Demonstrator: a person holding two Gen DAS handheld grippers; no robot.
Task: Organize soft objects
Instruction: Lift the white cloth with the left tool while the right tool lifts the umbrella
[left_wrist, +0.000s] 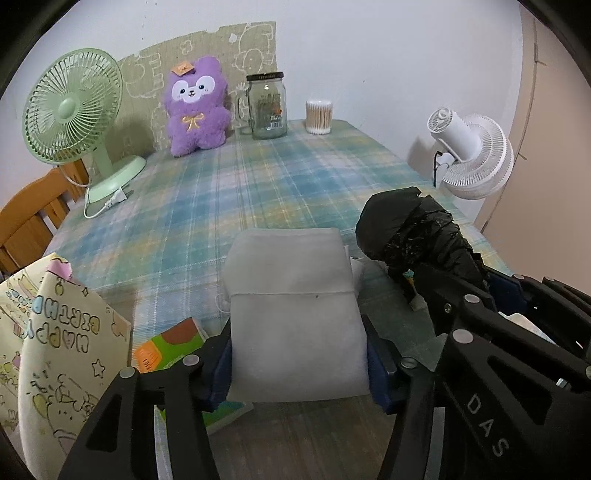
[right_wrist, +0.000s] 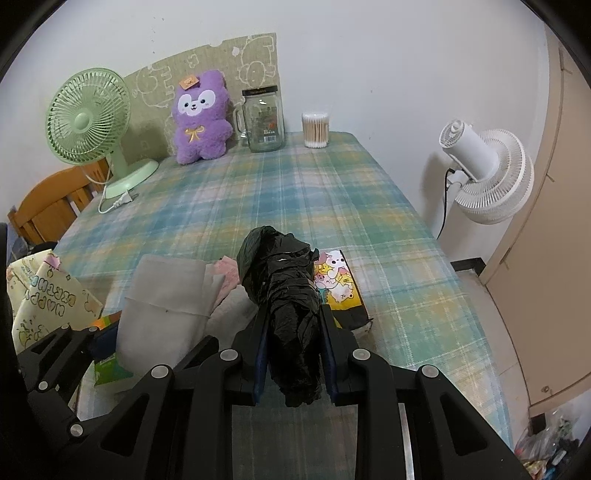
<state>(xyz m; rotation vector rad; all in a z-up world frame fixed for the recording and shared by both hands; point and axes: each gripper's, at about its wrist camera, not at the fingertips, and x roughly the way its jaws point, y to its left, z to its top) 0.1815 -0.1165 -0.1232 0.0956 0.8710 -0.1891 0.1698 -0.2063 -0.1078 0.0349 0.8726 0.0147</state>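
Note:
A folded grey cloth (left_wrist: 291, 288) sits between the blue pads of my left gripper (left_wrist: 297, 350), which presses on both its sides low over the plaid tablecloth (left_wrist: 258, 184). In the right wrist view the same grey cloth (right_wrist: 166, 291) is at the left, with the left gripper (right_wrist: 74, 343) behind it. My right gripper (right_wrist: 293, 332) is shut on a crumpled black plastic bundle (right_wrist: 284, 273) that sticks out past its fingertips. From the left wrist view this black bundle (left_wrist: 410, 229) shows at the right. A purple plush toy (left_wrist: 195, 107) leans upright at the table's far end.
At the far end stand a green fan (left_wrist: 70, 110), a glass jar (left_wrist: 267, 107) and a cotton swab tub (left_wrist: 319, 116). A white fan (left_wrist: 472, 151) stands off the right edge. A birthday gift bag (left_wrist: 55, 332), a green booklet (left_wrist: 170, 347), a cartoon pouch (right_wrist: 338, 280) and pink fabric (right_wrist: 225, 273) lie near.

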